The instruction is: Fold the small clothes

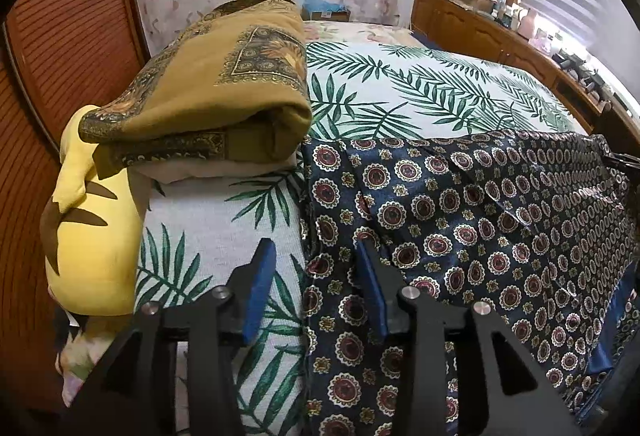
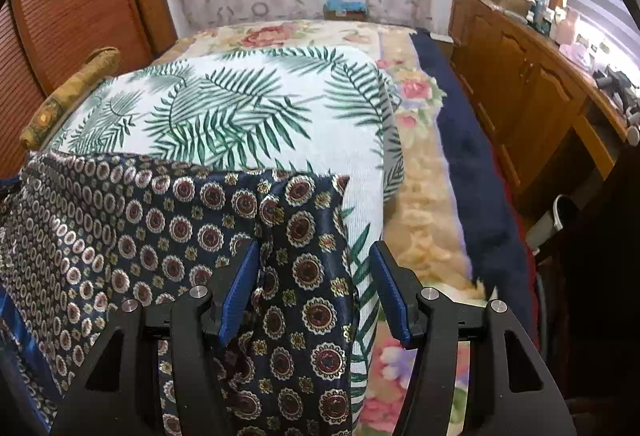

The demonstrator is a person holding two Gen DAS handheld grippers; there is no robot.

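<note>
A dark navy garment [image 1: 460,216] with round medallion print lies spread on a white sheet [image 1: 420,88] printed with green palm leaves. My left gripper [image 1: 314,248] is open just above the garment's left edge; the hem and some bare sheet lie between its blue pads, untouched. In the right wrist view the same garment [image 2: 160,220] fills the lower left. My right gripper [image 2: 315,248] is open over its right edge, where the cloth [image 2: 304,276] hangs between the fingers without being pinched. The leaf sheet [image 2: 260,108] stretches beyond.
A folded olive patterned cloth [image 1: 208,92] sits on a pale layer and a yellow garment [image 1: 92,236] at the bed's left edge. A slatted wooden door [image 1: 60,36] stands left. A floral blanket [image 2: 420,228], a navy blanket strip [image 2: 472,164] and wooden cabinets [image 2: 520,84] lie right.
</note>
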